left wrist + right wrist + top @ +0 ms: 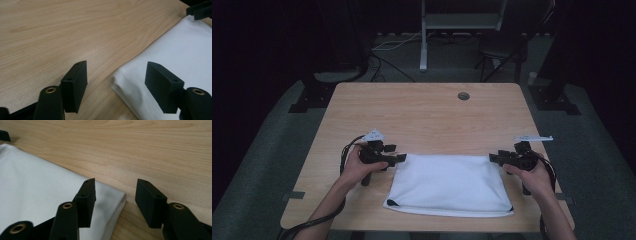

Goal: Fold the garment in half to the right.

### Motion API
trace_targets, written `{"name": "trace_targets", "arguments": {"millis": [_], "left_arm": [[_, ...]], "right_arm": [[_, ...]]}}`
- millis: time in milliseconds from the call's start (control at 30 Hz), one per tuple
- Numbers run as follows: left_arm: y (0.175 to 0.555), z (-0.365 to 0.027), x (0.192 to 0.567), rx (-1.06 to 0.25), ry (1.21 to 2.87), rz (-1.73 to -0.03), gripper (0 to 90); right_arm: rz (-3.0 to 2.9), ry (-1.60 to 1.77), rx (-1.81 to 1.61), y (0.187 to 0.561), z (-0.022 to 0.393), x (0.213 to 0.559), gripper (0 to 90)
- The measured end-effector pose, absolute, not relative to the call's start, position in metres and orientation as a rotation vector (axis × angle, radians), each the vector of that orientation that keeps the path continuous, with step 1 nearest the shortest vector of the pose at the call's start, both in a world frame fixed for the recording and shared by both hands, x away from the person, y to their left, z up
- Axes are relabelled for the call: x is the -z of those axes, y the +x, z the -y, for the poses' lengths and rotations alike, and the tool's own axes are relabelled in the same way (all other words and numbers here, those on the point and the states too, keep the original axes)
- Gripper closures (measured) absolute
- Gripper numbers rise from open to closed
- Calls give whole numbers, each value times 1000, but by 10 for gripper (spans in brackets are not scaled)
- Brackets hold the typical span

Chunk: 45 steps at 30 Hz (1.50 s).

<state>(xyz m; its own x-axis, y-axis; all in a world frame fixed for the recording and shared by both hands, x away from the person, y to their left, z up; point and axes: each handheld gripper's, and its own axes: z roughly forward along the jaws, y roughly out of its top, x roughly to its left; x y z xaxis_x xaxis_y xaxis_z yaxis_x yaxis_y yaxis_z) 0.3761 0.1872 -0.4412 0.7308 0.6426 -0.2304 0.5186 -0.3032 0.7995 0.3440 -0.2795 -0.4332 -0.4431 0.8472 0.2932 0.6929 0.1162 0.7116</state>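
Grippers flank a folded white cloth [447, 182] near the surface's [427, 115] front edge: left gripper [116, 86] and right gripper [115, 201], fingers spread, straddle its far corners; each should close squarely on all layers.

The pale wooden table top [75, 27] shows a fine, wavy grain under a smooth, faintly sheened finish. On it lies a folded white cloth [447, 184], matt and soft-looking, with gentle creases at its corners. The black jaws of the left gripper [117, 87] and right gripper [113, 203] look like matt hard plastic, with small brass-coloured metal rings set in their arms.
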Motion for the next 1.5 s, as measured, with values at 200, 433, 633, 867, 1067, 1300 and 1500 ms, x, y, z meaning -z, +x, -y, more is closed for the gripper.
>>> {"name": "trace_targets", "arguments": {"millis": [200,433,633,867,1067,1300,1500], "left_arm": [[375,-183,442,-127,2035,-864,486],[374,-178,441,-121,2081,-862,709],[371,-172,438,-211,2122,-824,830],[374,-173,432,-296,2101,-851,853],[382,-176,423,-364,2061,-862,852],[399,-177,421,-406,2051,-914,843],[413,-180,420,-436,2042,-951,832]], "right_arm": [[-2251,1512,-1209,346,275,438,638],[-2274,1471,-1200,345,271,440,835],[-2268,1453,-1218,349,266,437,862],[-2215,1441,-1252,361,259,429,865],[-2184,1427,-1253,372,252,421,865],[-2152,1440,-1233,397,244,417,863],[-2123,1474,-1230,417,239,418,860]]}}
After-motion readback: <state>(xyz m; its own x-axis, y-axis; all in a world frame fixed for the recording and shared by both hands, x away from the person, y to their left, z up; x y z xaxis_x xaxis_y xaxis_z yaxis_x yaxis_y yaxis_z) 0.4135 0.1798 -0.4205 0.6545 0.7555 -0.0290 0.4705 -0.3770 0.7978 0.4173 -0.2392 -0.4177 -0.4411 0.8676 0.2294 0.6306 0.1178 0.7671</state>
